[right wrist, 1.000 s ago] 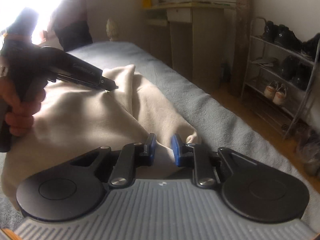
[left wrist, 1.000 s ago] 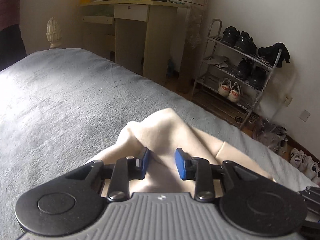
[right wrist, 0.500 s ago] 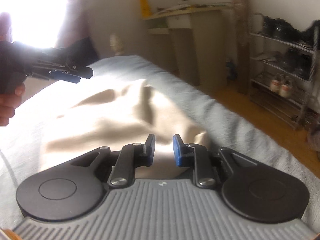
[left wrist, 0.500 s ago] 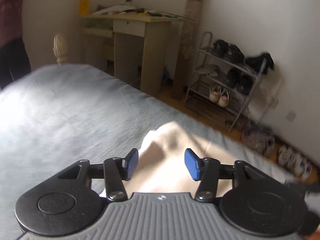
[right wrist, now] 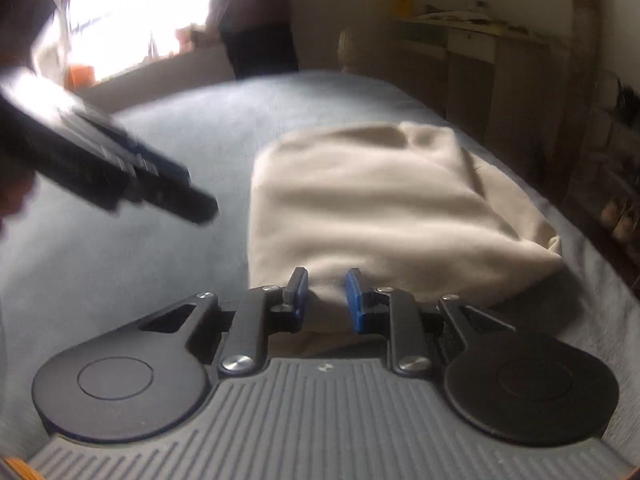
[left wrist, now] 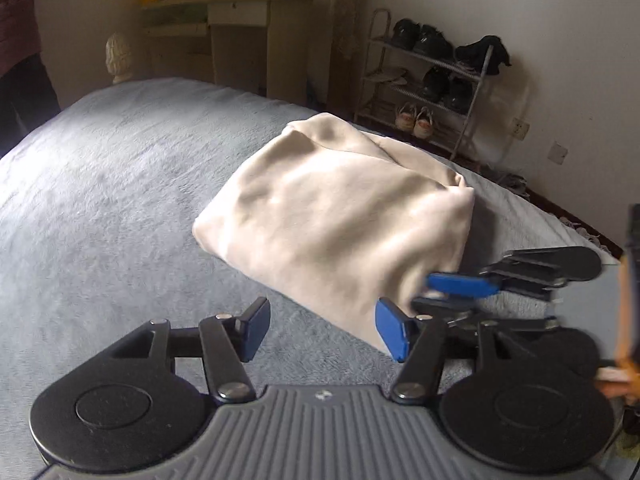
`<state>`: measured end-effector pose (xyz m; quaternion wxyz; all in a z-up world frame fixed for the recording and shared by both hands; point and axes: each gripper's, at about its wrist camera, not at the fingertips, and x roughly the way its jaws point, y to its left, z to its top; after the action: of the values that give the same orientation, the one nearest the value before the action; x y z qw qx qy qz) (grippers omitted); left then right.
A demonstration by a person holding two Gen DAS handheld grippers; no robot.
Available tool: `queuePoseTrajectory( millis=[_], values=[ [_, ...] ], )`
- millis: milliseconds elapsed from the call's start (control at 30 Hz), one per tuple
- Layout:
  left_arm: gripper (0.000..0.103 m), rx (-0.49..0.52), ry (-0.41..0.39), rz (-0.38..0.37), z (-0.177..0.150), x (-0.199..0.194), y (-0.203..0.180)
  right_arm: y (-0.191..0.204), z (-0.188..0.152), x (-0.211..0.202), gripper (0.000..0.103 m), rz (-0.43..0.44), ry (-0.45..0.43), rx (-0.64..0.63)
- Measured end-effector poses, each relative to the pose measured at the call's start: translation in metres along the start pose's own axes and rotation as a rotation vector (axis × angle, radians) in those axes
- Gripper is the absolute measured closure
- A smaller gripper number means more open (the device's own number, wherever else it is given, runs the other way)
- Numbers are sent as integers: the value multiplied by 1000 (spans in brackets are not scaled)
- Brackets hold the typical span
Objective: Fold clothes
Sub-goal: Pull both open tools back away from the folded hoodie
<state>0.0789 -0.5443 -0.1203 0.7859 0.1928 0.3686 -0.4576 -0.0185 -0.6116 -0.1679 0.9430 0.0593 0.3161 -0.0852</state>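
Folded garment (left wrist: pixel 340 216) on bed (left wrist: pixel 120 184), desk (left wrist: pixel 240 20) behind, shoe rack (left wrist: pixel 432 76) right

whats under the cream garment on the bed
The cream garment lies folded on the grey blanket. Only blanket shows around it; whatever lies beneath the fold is covered.

Our left claw (left wrist: pixel 322 330) and right claw (right wrist: pixel 325 295) look alike: ribbed grey housing, black round-ended arms, silver screws, blue pads (left wrist: pixel 393 334) on the fingers, at the frame bottom.
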Motion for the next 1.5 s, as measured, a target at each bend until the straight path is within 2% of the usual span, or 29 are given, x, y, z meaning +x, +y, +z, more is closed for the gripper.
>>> queuePoseTrajectory(
  millis=[100,200,300,367,467,567,633,700,867,967,1000,1033,1100,1367,1500],
  values=[
    [44,14,-29,4,-13,2,-8,4,8,-11,81,-30,7,13],
    [44,1,-32,14,-22,0,-6,11,13,-26,81,-41,-25,-19],
    [44,13,-27,26,-26,-4,-2,16,3,1,81,-30,46,-16],
    [44,46,-12,35,-27,-13,0,15,-1,10,81,-36,60,26],
    [38,64,-11,46,-35,-34,4,18,5,-18,80,-22,56,130],
    [33,-10,-12,50,-53,-53,7,33,-5,-42,69,-3,54,197],
    [33,-51,6,43,-67,-62,5,43,-13,-53,57,8,64,216],
    [28,-72,8,53,-80,-70,1,53,-19,-62,43,6,58,224],
    [13,-128,-28,79,-100,-91,-10,66,-30,-80,38,19,67,238],
    [10,-131,-38,92,-99,-100,-14,69,-29,-91,31,-25,48,229],
    [8,-130,-42,104,-97,-103,-16,69,-28,-96,24,-34,35,231],
    [7,-132,-49,112,-95,-106,-17,69,-27,-100,21,-45,24,233],
    [3,-146,-69,115,-92,-115,-18,70,-24,-107,19,-71,7,219],
    [0,-226,-125,111,-85,-144,-24,81,-5,-142,1,-197,-59,127],
    [0,-245,-147,119,-85,-153,-28,90,2,-155,1,-276,-87,116]
  ],
)
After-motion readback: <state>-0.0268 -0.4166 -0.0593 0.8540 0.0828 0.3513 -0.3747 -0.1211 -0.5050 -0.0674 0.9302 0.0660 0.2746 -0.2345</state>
